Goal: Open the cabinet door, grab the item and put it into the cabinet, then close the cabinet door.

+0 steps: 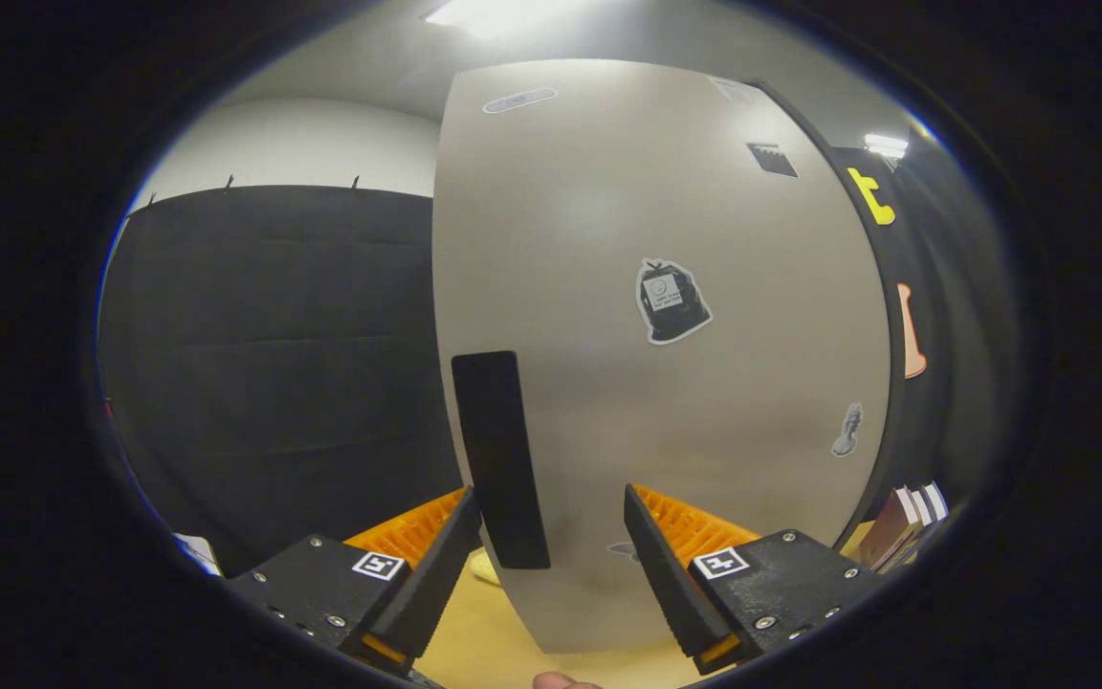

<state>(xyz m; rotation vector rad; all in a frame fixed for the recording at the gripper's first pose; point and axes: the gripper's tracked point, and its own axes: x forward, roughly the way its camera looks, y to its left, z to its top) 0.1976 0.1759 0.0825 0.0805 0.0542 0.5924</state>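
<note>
While the fingers [551,536] stand wide apart and grip nothing, the cabinet door [666,364] fills the space just ahead of them, its dark upright handle [499,459] reaching down between them, nearer the left finger; whether that finger touches the handle cannot be told. Stickers [672,300] dot the grey door face, and the cabinet's inside is hidden behind it. Beyond the door's right edge a few books [905,526] stand partly cut off, the pale wooden table [474,641] lies below, and the item to be stored cannot be made out.
</note>
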